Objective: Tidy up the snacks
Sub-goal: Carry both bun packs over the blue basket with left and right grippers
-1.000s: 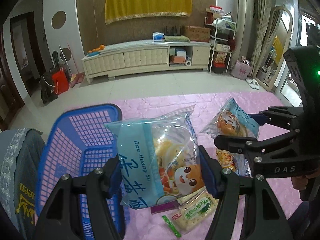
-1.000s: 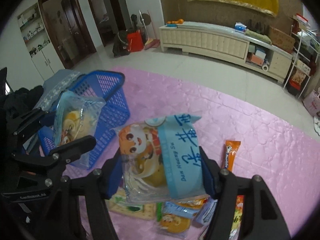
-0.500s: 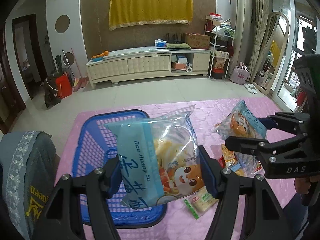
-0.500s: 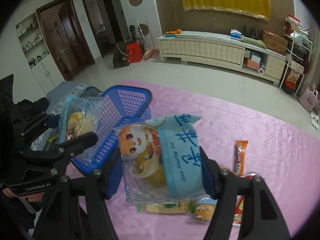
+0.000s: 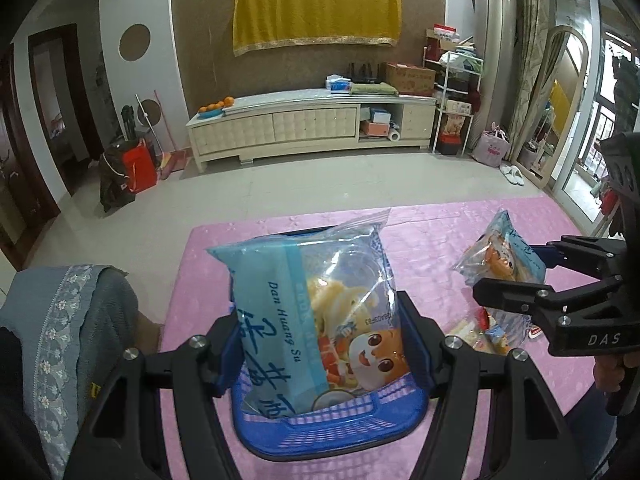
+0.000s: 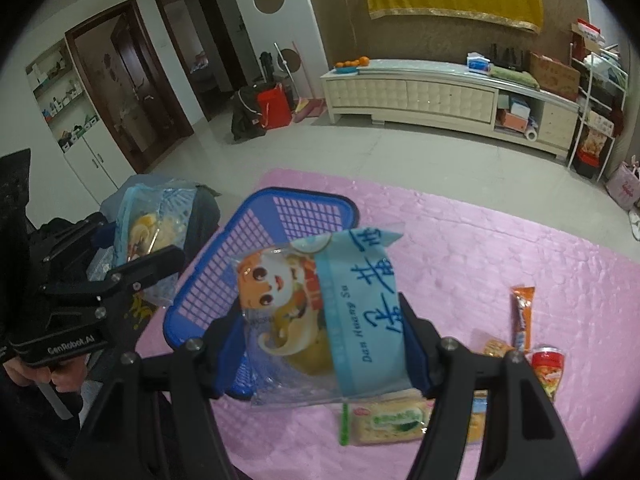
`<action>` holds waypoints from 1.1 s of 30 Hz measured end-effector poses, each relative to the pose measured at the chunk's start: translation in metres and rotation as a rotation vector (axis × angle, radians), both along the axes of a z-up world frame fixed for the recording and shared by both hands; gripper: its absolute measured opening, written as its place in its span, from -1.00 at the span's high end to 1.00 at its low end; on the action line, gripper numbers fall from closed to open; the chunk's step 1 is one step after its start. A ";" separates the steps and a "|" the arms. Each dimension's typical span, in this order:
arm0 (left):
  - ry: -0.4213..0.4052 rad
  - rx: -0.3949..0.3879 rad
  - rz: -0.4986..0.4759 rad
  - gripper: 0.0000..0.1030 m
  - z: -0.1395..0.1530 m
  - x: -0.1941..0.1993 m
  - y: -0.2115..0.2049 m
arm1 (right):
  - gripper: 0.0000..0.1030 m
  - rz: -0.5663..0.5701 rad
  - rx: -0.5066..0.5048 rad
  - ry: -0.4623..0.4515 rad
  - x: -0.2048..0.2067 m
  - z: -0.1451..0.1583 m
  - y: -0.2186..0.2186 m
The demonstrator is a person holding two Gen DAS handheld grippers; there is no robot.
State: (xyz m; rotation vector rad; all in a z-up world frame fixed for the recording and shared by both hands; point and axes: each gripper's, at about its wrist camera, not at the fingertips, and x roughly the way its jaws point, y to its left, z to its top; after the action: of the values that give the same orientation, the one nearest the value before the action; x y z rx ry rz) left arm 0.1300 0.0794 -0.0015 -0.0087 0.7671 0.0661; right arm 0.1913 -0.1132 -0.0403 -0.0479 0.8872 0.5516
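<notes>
My left gripper point(image 5: 320, 348) is shut on a clear and blue snack bag point(image 5: 312, 320) with a cartoon face, held over the blue plastic basket point(image 5: 328, 436). My right gripper point(image 6: 324, 344) is shut on a like snack bag point(image 6: 320, 312), held above the pink mat just right of the basket point(image 6: 256, 256). In the left wrist view the right gripper point(image 5: 532, 276) with its bag point(image 5: 500, 264) is at the right. In the right wrist view the left gripper point(image 6: 132, 256) with its bag point(image 6: 148, 228) is at the left of the basket.
Loose snacks lie on the pink mat point(image 6: 500, 248): a green cracker pack point(image 6: 384, 420), an orange stick pack point(image 6: 522, 316), a red pack point(image 6: 546, 372). A grey cloth-covered chair point(image 5: 68, 340) stands left of the mat. A cream cabinet point(image 5: 312, 128) is across the floor.
Both grippers rose and moved left with their bags. The left bag went from beside the basket to over it. The right bag drew nearer the basket's right side.
</notes>
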 end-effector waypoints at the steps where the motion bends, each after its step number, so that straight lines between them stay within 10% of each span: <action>1: 0.005 0.003 0.002 -0.25 0.001 0.001 0.003 | -0.39 -0.002 0.002 0.003 0.002 -0.001 0.003; 33: 0.250 -0.119 -0.034 -0.27 -0.070 0.097 0.060 | -0.39 -0.045 -0.104 0.207 0.093 -0.047 0.071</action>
State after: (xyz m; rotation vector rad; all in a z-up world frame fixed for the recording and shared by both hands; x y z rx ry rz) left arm 0.2268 0.1389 -0.0712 -0.1025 1.0204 -0.0110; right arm 0.2842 -0.0421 -0.0868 -0.0664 1.1160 0.4737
